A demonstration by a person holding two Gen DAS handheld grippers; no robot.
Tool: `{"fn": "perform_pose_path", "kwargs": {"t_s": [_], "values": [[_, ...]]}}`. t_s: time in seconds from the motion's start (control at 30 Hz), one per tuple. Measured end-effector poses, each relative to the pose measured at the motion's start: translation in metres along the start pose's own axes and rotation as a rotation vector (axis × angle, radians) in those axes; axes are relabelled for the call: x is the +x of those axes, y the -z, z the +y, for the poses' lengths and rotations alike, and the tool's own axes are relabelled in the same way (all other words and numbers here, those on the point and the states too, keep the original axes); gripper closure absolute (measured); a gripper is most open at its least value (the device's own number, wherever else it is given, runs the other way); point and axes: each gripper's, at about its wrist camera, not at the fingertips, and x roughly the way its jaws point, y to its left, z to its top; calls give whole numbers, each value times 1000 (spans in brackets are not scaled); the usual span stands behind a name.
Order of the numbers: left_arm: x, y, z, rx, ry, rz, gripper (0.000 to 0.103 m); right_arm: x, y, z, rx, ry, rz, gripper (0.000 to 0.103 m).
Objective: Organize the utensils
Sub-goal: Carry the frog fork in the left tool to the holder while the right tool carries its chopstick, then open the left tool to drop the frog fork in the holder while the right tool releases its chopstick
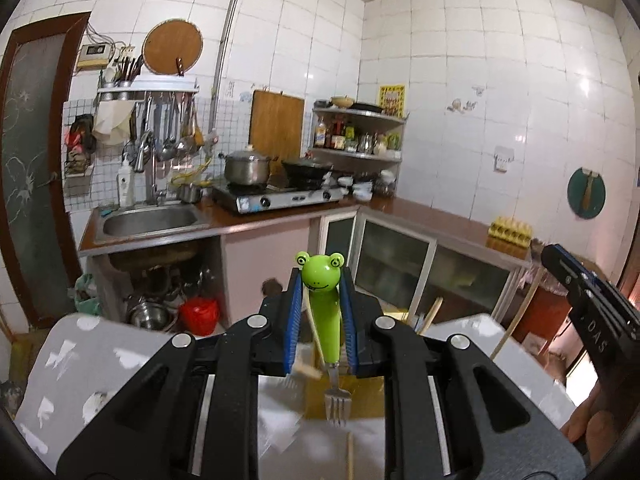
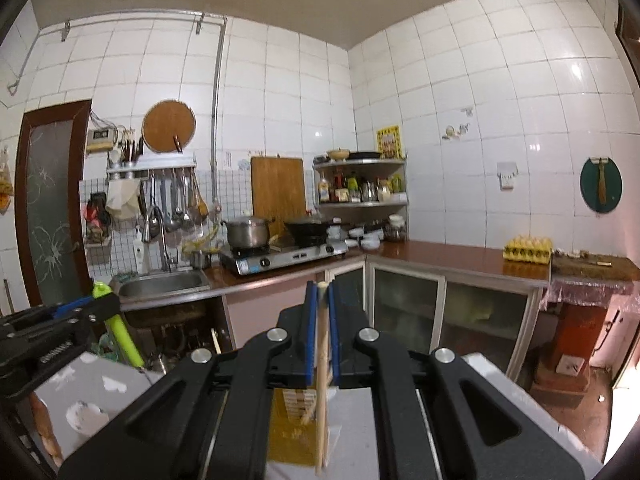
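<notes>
The left hand-held gripper (image 1: 322, 304) is clenched on a fork (image 1: 326, 320) with a green frog-headed handle. The blue pads (image 1: 294, 320) press the handle from both sides. The frog head stands up past the fingertips and the metal tines hang down below the jaws, above a desk (image 1: 72, 356) covered in a grey cloth with white patches. A thin pale stick (image 1: 314, 332) runs slantwise beside the handle, between the same pads; whether it is gripped too cannot be told. Under the tines lies a blurred yellow box (image 1: 368, 394) on the desk, and a wooden stick end (image 1: 350, 456) shows near the bottom edge of that view.

To the right, the right hand-held gripper (image 2: 321, 334) is closed on a wooden chopstick (image 2: 322, 360), held nearly upright between its blue pads (image 2: 310, 336). The chopstick's top end reaches the fingertips and its lower length drops past the jaws in front of the yellow box (image 2: 288, 432) on the desk (image 2: 80, 384). In the right wrist view the left hand-held gripper (image 2: 60, 320) shows at the left edge, with the fork's green handle (image 2: 120, 332) slanting down from it.
</notes>
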Motion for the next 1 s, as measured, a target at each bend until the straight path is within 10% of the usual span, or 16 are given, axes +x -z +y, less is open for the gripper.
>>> {"fn": "perform_pose_path", "kwargs": {"t_s": [0.5, 1.0], "values": [[106, -19, -20, 13, -15, -54, 85, 74, -18, 0, 55, -15, -34, 97], [170, 58, -3, 2, 9, 180, 84, 129, 75, -12, 15, -38, 202, 96]]}}
